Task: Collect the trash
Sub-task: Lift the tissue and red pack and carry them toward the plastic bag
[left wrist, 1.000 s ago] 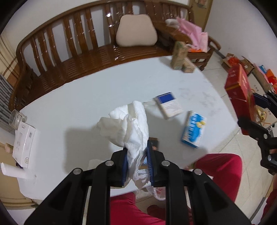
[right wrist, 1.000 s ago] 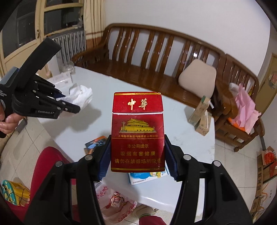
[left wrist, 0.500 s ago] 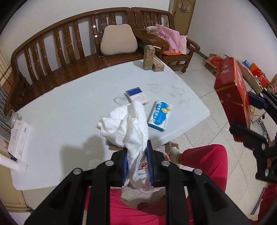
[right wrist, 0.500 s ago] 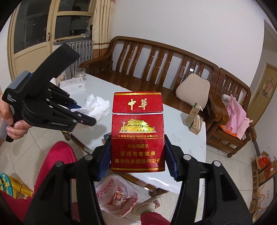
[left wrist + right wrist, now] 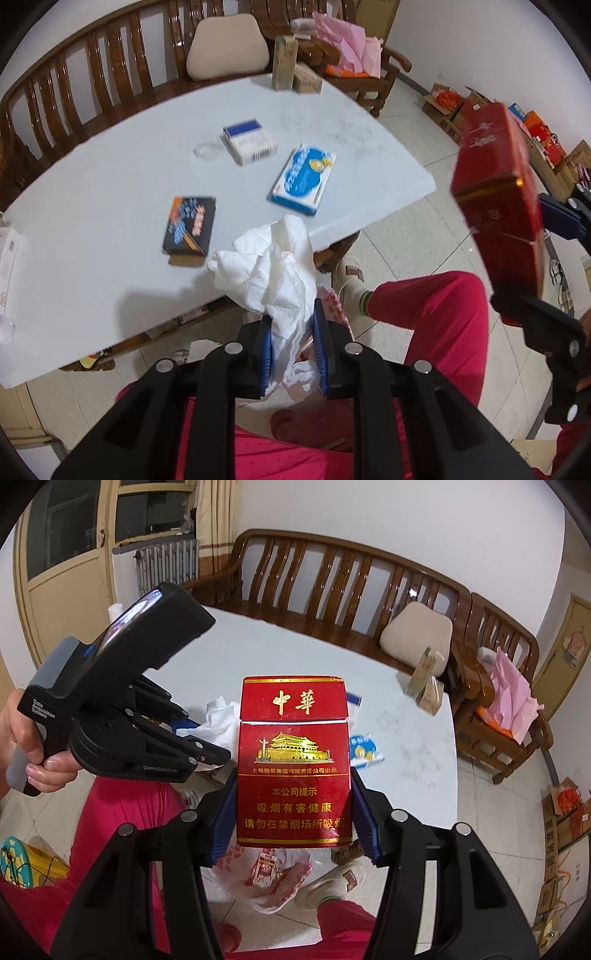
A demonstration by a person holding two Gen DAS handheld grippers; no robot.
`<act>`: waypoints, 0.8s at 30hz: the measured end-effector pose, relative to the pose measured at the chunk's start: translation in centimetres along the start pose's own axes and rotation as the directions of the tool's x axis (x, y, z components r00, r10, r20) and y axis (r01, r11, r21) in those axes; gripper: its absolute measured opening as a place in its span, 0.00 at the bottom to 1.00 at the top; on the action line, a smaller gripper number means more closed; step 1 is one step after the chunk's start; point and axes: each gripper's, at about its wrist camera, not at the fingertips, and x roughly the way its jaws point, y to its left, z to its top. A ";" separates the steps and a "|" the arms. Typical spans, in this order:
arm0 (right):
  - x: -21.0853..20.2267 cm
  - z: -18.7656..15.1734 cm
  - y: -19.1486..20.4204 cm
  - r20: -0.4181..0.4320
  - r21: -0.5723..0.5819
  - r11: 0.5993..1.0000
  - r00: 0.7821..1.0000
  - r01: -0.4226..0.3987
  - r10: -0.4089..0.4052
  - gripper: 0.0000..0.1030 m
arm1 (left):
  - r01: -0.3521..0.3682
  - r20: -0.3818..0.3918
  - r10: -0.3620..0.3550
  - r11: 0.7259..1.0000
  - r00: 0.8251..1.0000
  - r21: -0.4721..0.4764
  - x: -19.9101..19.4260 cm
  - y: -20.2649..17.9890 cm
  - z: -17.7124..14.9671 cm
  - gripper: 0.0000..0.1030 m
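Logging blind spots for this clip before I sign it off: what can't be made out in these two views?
- Trash bag on the floor: right wrist view, its mouth hidden behind the red cigarette pack; left wrist view, mostly behind the crumpled tissue.
- Dark packet on the table: print blurred, unreadable.
- White box: cut off by the left wrist view's edge.

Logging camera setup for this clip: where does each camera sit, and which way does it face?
Left wrist: on the left gripper, looking down over the crumpled tissue it clamps to the white table; red-trousered legs show.
Right wrist: on the right gripper, facing the wooden bench past the red cigarette pack it clamps; the person's left hand shows.
Shared: table, tissue, pack, blue tissue packet, and each other's gripper.
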 end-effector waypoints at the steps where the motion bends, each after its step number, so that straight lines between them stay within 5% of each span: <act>1: 0.4 -0.5 0.1 -0.010 0.003 1.000 1.000 -0.001 0.001 0.53 | 0.010 -0.014 -0.010 1.000 1.000 -0.005 0.8 0.0 -0.3 0.19; 24: 10.9 -13.7 1.6 -0.255 0.136 0.991 0.966 -0.015 0.049 0.53 | 0.077 -0.196 -0.109 0.984 0.975 -0.163 15.8 -0.1 -6.2 0.19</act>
